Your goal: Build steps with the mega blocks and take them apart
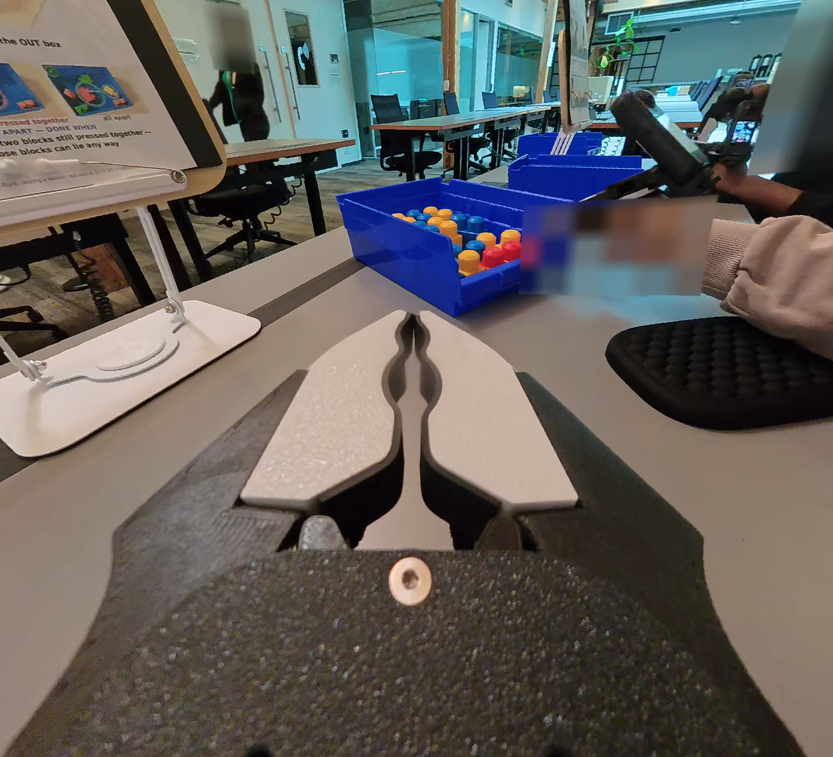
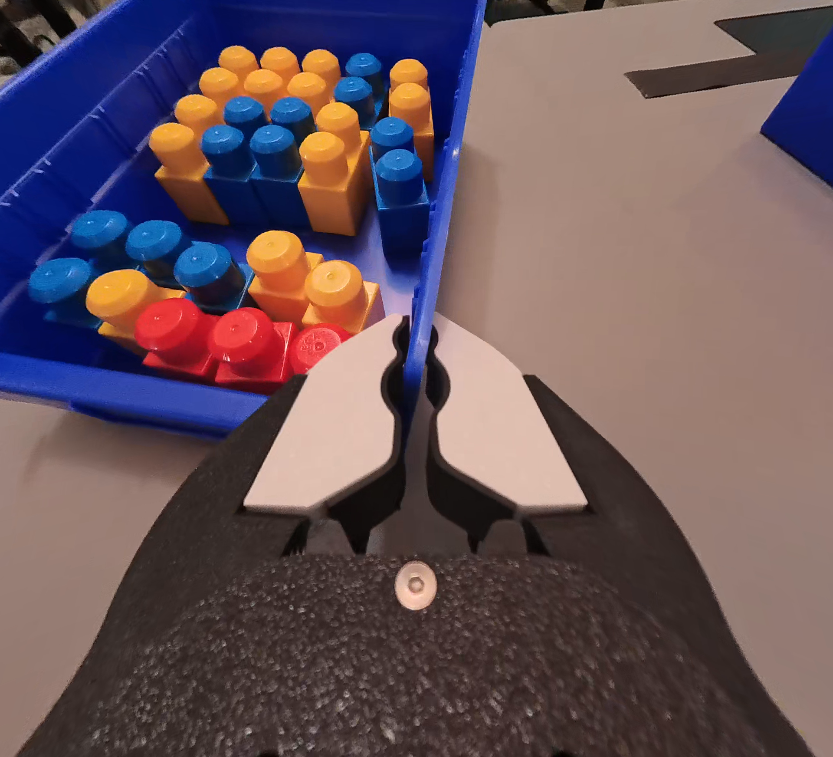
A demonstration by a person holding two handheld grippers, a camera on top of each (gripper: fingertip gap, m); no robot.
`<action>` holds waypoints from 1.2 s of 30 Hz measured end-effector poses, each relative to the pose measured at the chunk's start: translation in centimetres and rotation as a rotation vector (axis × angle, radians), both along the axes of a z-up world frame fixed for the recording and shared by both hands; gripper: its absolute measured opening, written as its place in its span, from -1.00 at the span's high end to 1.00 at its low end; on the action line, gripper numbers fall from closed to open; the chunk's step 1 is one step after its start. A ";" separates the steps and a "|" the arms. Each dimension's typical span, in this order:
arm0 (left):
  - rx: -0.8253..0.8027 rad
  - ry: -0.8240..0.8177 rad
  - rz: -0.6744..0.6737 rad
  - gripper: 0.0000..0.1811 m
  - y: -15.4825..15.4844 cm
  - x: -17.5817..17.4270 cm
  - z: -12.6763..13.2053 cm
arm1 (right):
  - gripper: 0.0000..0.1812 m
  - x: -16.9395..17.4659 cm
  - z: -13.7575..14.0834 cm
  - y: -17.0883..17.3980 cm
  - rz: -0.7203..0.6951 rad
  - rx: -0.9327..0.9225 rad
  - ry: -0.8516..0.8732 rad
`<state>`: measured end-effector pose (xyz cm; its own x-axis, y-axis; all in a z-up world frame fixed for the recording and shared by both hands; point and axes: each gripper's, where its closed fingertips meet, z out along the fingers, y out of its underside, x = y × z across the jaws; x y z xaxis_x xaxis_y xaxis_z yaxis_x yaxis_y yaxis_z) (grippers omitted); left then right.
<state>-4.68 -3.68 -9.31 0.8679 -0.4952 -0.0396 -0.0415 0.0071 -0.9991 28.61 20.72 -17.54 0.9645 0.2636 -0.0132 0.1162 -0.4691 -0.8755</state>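
Note:
A blue bin [image 2: 444, 176] holds several mega blocks. At its back is a pressed-together cluster of yellow and blue blocks [image 2: 270, 140]; at its front lie loose blue, yellow and red blocks [image 2: 212, 343]. My right gripper [image 2: 417, 325] is shut on the bin's right wall near the front corner, one finger inside and one outside. My left gripper [image 1: 414, 320] is shut and empty, over the grey table a little in front of the same bin [image 1: 396, 248]. A blurred patch covers my right gripper in the left wrist view.
A white stand [image 1: 112, 365] with an instruction sheet is at the left. A black studded mat [image 1: 721, 370] lies at the right under a sleeved arm [image 1: 775, 275]. More blue bins [image 1: 572, 176] stand behind. Another blue bin [image 2: 802, 126] and dark tape [image 2: 721, 68] are to the right. The left gripper's tips are roughly 40 centimetres from the right gripper's.

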 end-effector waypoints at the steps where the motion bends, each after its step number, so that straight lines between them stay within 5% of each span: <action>1: -0.001 0.003 -0.001 1.00 0.0 0.1 -0.1 | 0.96 0.1 0.0 -0.1 -0.003 -0.002 -0.014; 11: -0.026 0.013 -0.014 0.95 0.2 0.7 -0.8 | 0.96 -0.2 0.3 -5.8 0.030 -0.005 0.005; 18: -0.028 0.051 -0.008 0.87 0.5 1.6 -1.5 | 0.96 -6.1 0.3 -9.0 0.177 -0.013 0.036; 27: 0.030 -0.002 0.150 0.87 0.6 -2.7 0.1 | 0.97 -15.7 0.0 -11.4 0.344 -0.015 0.082; 36: 0.111 0.011 0.442 0.79 -2.2 -10.0 2.6 | 0.97 -17.9 0.2 -11.4 0.343 0.001 0.139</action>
<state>-14.63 -5.85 -6.76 0.9943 -0.0691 -0.0817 -0.0751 0.0935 -0.9928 10.68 9.30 -17.35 0.8088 0.5718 -0.1373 0.1466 -0.4222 -0.8946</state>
